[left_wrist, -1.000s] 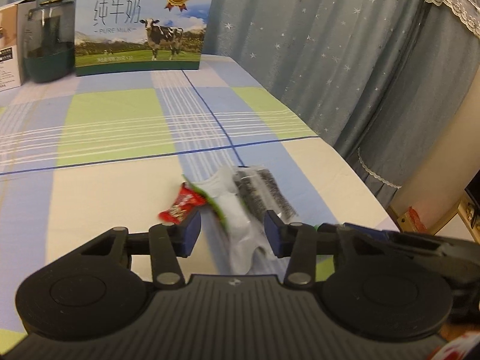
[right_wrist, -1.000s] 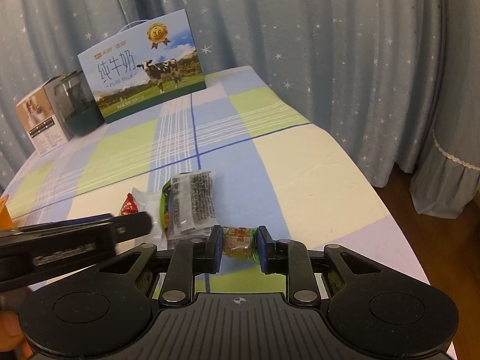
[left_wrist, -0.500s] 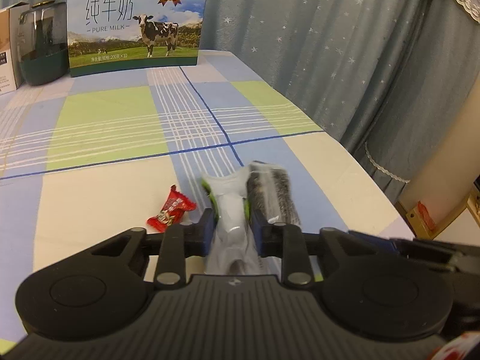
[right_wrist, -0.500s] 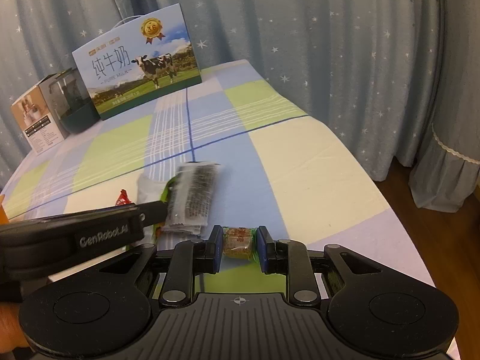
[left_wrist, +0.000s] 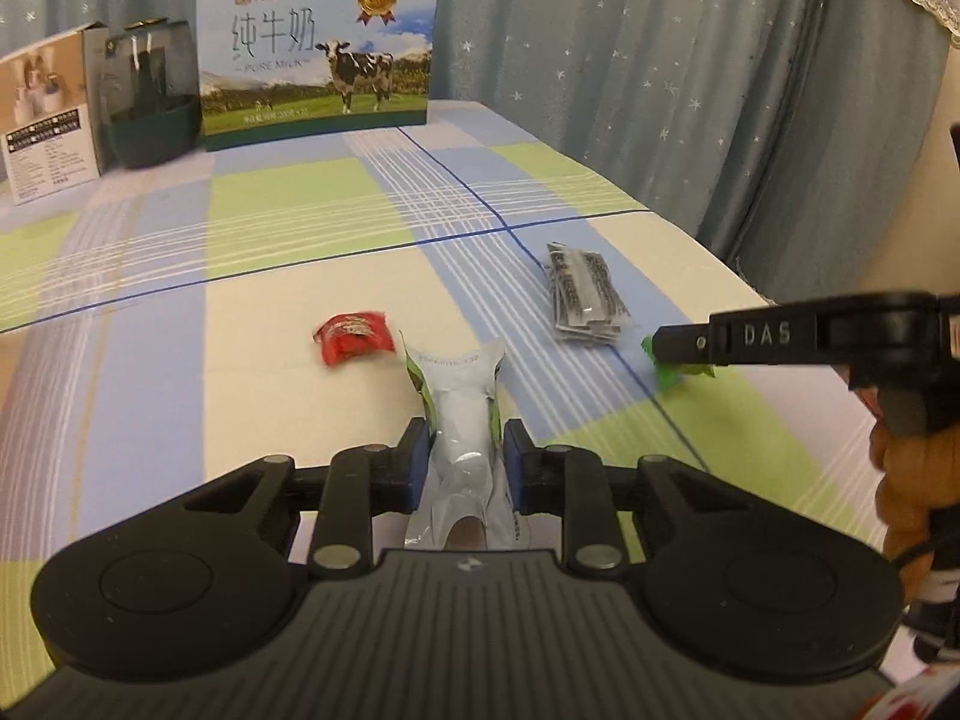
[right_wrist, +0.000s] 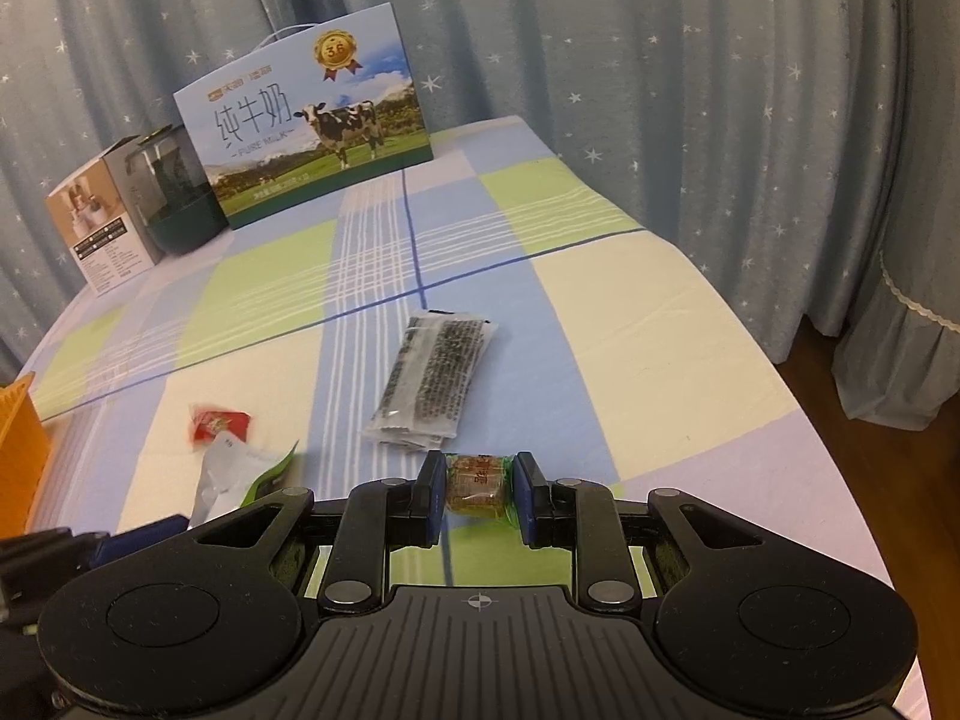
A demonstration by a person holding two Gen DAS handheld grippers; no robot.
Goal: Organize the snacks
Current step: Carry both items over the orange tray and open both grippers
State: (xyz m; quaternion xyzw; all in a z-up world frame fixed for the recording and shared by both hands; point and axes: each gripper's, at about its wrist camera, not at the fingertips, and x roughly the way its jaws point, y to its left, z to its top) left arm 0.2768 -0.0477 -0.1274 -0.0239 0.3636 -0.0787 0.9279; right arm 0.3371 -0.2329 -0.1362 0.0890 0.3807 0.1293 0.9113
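From the left wrist, the left gripper [left_wrist: 462, 450] pinches a white-and-green pouch [left_wrist: 459, 402], its long axis running away toward twelve o'clock, the far end lifted over the checked tablecloth [left_wrist: 270, 228]. A red candy [left_wrist: 354, 338] lies at eleven o'clock, a dark sachet [left_wrist: 585, 294] at one. At three o'clock the right gripper shows side-on, only a green wrapper edge peeking below its tip. From the right wrist, the right gripper [right_wrist: 477, 489] is clamped on a brown candy in green wrap [right_wrist: 477, 483], lying crosswise between the pads. The sachet [right_wrist: 435, 381] points toward twelve, just beyond. An orange bin [right_wrist: 18, 456] sits at nine o'clock, unseen from the left.
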